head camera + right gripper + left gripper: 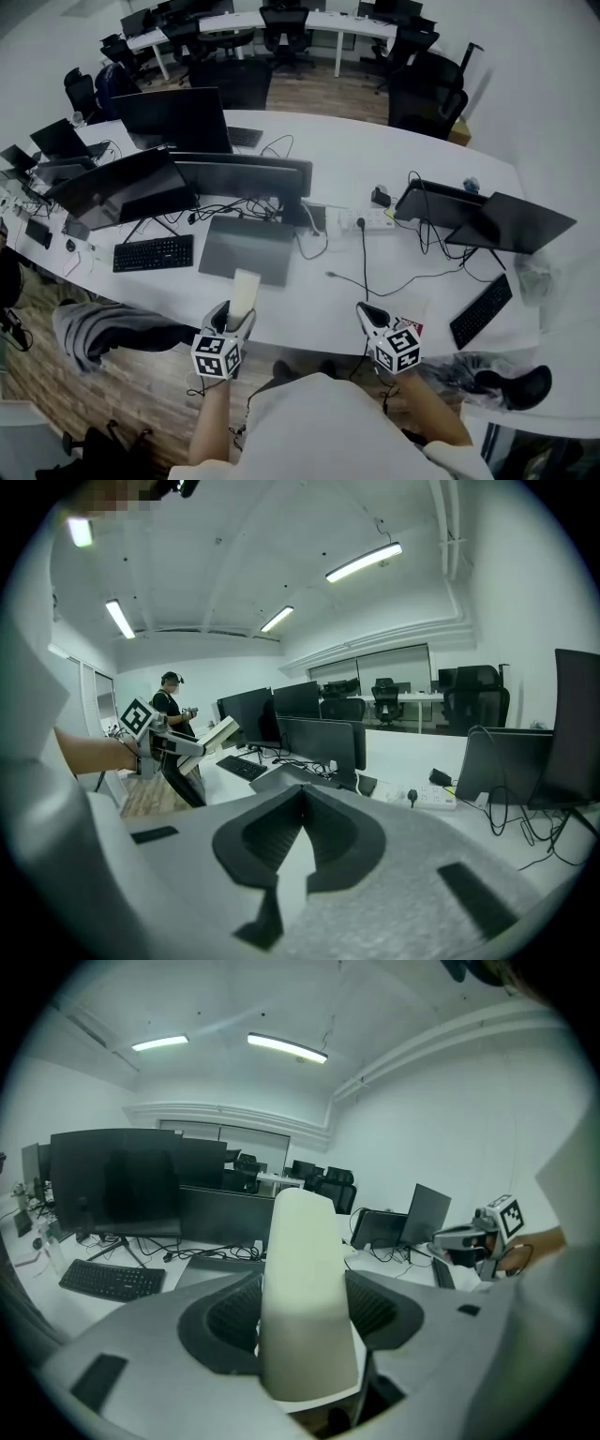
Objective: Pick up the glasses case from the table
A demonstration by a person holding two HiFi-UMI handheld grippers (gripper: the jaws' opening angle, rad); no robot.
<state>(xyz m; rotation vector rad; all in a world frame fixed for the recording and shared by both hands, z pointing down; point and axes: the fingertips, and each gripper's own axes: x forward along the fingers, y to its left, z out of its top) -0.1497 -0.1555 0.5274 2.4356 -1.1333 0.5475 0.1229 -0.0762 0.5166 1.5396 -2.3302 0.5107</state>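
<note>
Here, nearest the camera, the left gripper [238,323] has the glasses case [245,289] clamped between its jaws, which stand wide with their pads pressed against the case's two sides. The case is pale cream and tapered, and its far end sticks up and forward out of the gripper. It hangs just in front of the closed grey laptop [246,248], on the near side of it over the edge of the white table [375,150]. The right gripper view shows it up in the air, not lying on the tabletop.

The right gripper [302,794] is off to the right of the laptop at about the same depth. Its jaws are brought together tip to tip with nothing between them.

A black keyboard [153,253] lies just left of the laptop. Directly behind the laptop stand dark monitors [239,178] (their cables trail down to the tabletop around it). A white power strip [367,221] lies behind it and to the right. Farther right of the laptop a second keyboard [480,311] sits at an angle. Well beyond the laptop, across the room, black office chairs [281,28] stand at other desks.
</note>
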